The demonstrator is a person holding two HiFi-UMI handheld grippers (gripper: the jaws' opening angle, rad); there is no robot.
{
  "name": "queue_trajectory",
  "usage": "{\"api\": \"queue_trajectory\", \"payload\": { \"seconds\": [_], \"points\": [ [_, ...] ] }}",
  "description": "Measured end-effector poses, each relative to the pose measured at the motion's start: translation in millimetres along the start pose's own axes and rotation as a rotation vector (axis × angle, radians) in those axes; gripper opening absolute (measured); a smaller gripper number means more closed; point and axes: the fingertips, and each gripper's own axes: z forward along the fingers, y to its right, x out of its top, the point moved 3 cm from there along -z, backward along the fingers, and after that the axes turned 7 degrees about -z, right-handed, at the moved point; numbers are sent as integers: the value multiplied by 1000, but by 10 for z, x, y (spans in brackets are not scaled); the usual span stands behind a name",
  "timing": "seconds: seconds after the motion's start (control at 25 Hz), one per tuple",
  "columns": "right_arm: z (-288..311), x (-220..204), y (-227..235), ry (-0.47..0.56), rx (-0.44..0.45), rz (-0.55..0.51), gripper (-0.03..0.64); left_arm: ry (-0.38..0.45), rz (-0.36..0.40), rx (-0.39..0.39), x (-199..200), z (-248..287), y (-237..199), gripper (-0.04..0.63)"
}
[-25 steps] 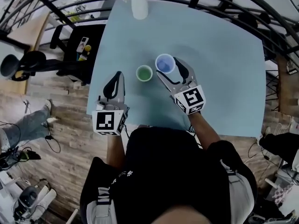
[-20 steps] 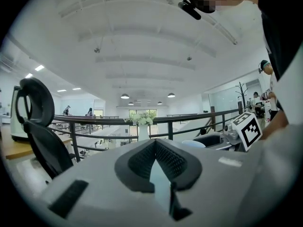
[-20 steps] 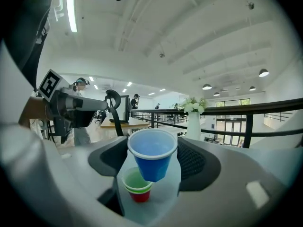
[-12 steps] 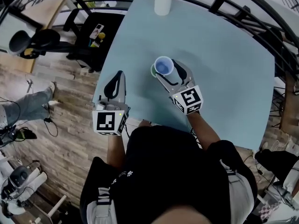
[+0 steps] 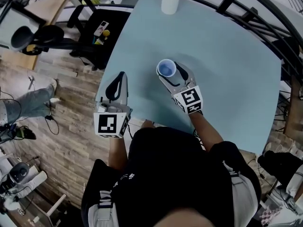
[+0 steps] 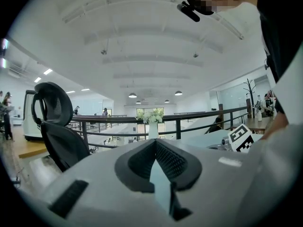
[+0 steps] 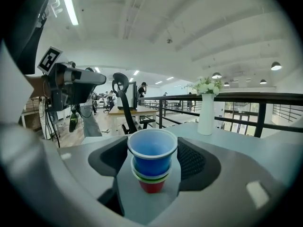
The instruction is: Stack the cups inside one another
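a blue cup (image 7: 152, 151) sits nested in a green cup (image 7: 150, 176) and a red cup (image 7: 151, 187) on the tabletop (image 5: 227, 70), clasped between the right gripper (image 7: 152, 148) fingers. the head view shows only the blue rim. the left gripper (image 6: 155, 143) fingers are clenched on nothing.

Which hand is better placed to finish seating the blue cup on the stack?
Right, most likely. The right gripper holds the blue cup, nested in the green cup and red cup. The left gripper is shut and empty, off near the table edge.

We find ourselves in a large open-plan office: swivel chairs (image 6: 59, 126), a black railing (image 7: 246, 98), pendant lamps (image 6: 132, 95), wooden flooring (image 5: 71, 126), and a flower vase (image 7: 206, 115) on our pale desk (image 5: 227, 65).
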Motion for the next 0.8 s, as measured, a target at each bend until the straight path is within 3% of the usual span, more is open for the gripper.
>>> {"api": "queue_trajectory", "payload": {
  "seconds": [0.8],
  "points": [
    [94, -340, -102, -87, 14, -29, 328, -3, 2, 20, -29, -106, -24, -8]
  ]
}}
